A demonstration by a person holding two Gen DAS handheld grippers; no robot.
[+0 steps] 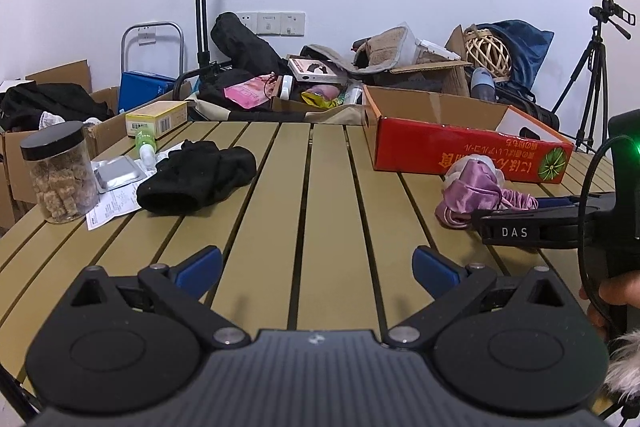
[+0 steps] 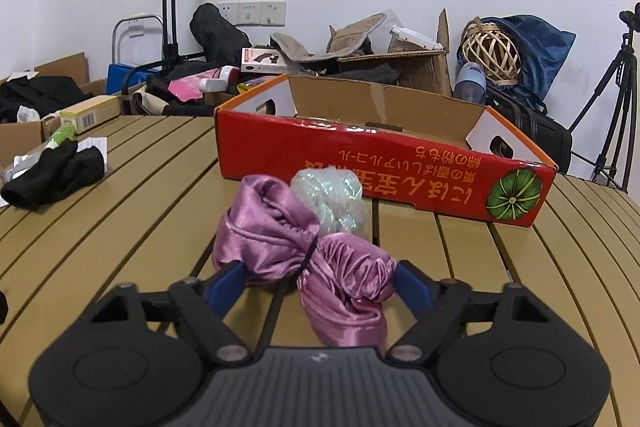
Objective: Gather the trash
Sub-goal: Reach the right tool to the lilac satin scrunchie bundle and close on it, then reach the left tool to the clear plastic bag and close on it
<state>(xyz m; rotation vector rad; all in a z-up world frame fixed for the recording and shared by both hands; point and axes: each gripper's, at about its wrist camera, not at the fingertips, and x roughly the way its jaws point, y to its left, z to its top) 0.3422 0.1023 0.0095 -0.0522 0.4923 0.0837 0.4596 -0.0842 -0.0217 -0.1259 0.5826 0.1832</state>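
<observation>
Crumpled clear wrap (image 2: 332, 201) behind purple cloth (image 2: 304, 251), right-wrist view only

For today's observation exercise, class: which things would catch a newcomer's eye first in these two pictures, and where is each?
The shiny purple satin bundle tied with a dark band lies between the right gripper's blue pads on the slatted tan table. Just behind it stands a shallow red cardboard box with a green pumpkin print. Far left, a clear jar with a black lid holds brown chunks.
</observation>
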